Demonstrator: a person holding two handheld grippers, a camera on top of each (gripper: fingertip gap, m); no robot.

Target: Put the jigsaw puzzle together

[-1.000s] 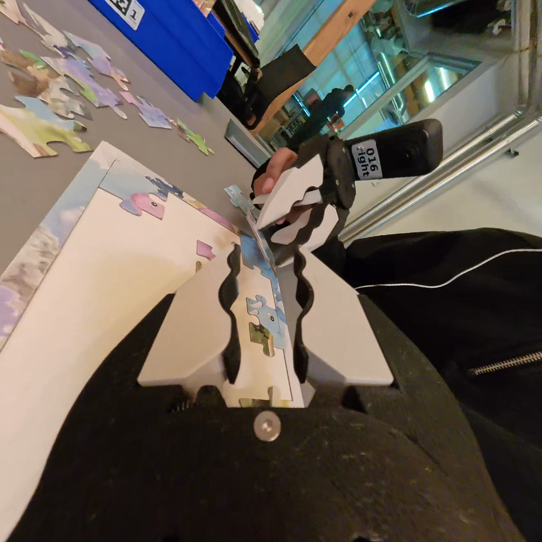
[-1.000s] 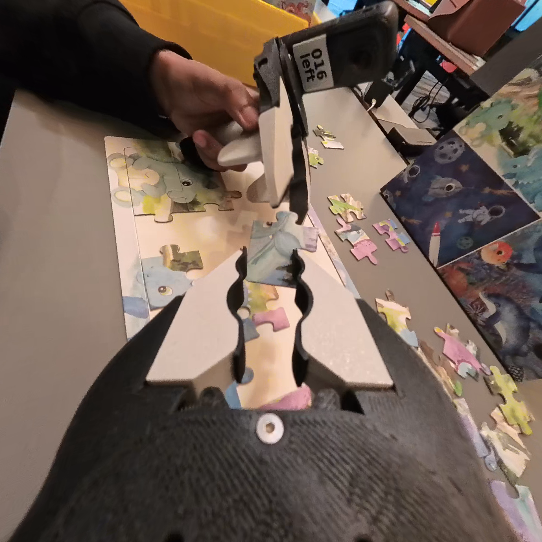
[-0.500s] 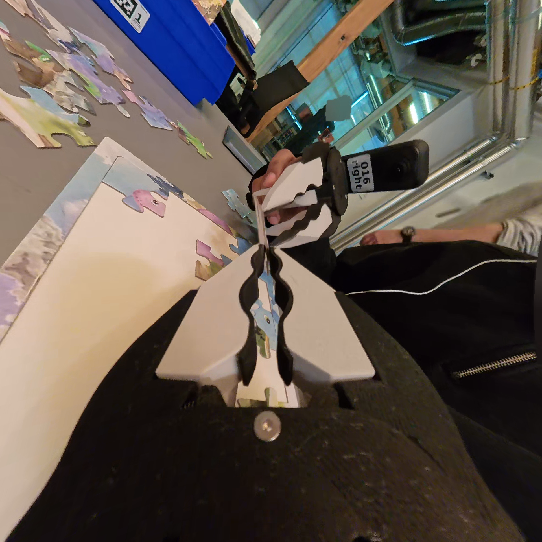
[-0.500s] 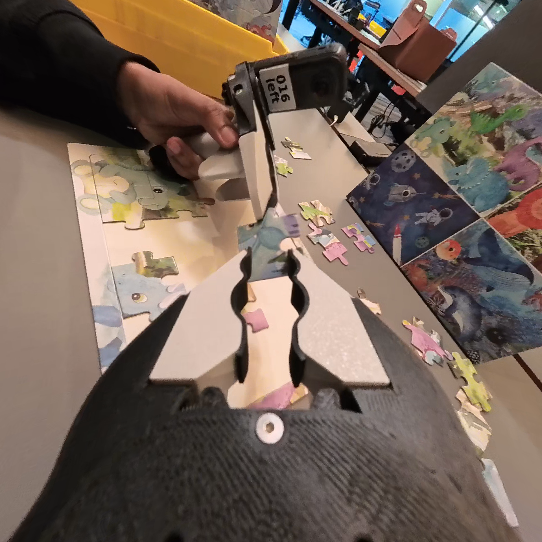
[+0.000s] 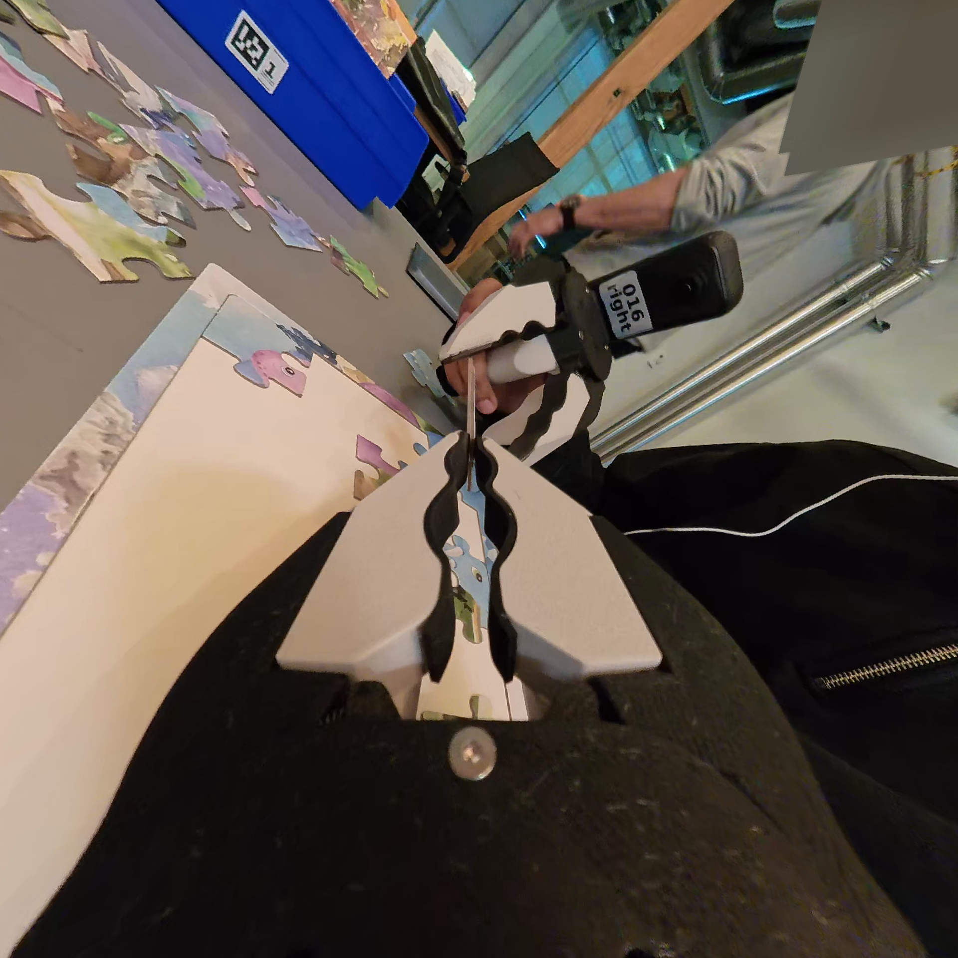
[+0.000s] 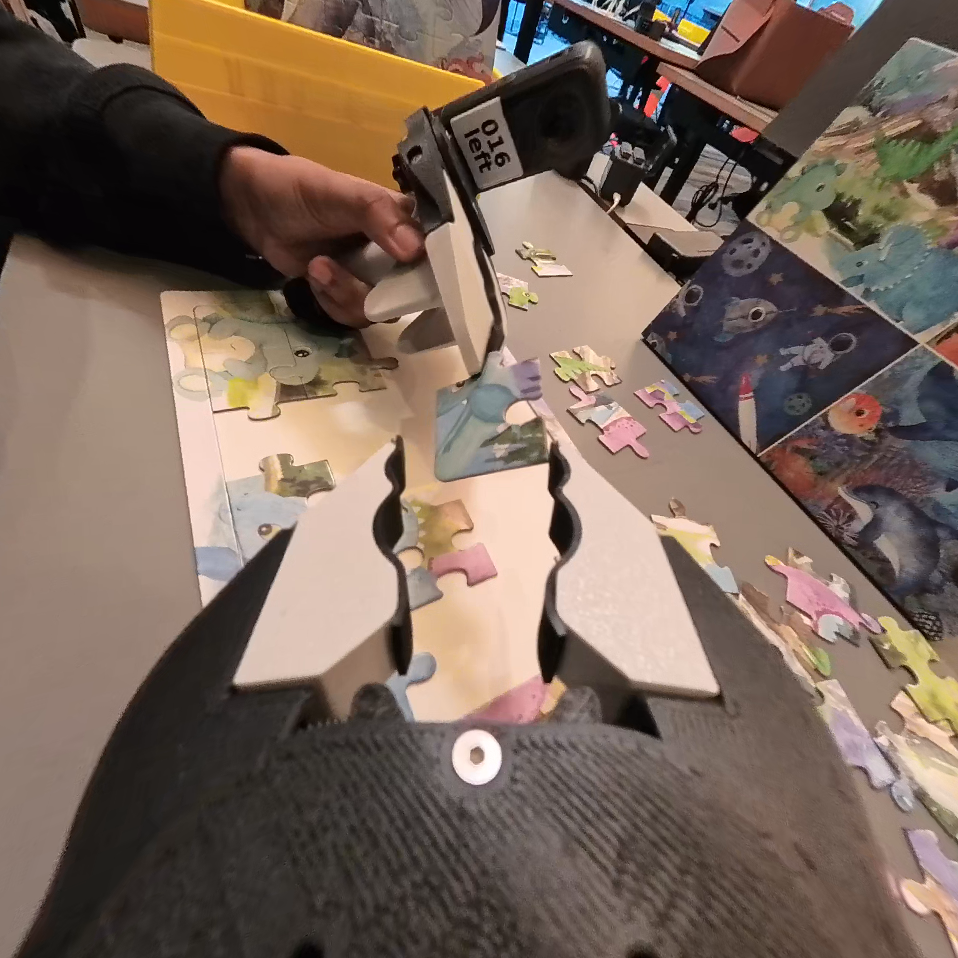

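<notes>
My left gripper (image 5: 469, 446) is shut on the edge of a blue-green jigsaw piece (image 6: 487, 420) and holds it upright over the cream puzzle tray (image 6: 311, 430). In the left wrist view the piece shows edge-on (image 5: 470, 394). My right gripper (image 6: 474, 448) is open and empty, just short of the piece's near edge. It also shows in the left wrist view (image 5: 479, 404), jaws wide either side of the piece. Joined elephant pieces (image 6: 280, 357) sit in the tray's far left corner. A blue piece (image 6: 269, 508) lies by its left edge.
Several loose pieces (image 6: 606, 420) lie on the grey table right of the tray, more in the left wrist view (image 5: 103, 228). Picture boards (image 6: 777, 337) stand at the right. A yellow bin (image 6: 311, 93) and a blue bin (image 5: 321, 103) stand behind. A person (image 5: 726, 181) is beyond. Left and right tips are no more than a few centimetres apart.
My left gripper closed on the piece that my right gripper held. My right gripper then opened, let go and drew back a little.
</notes>
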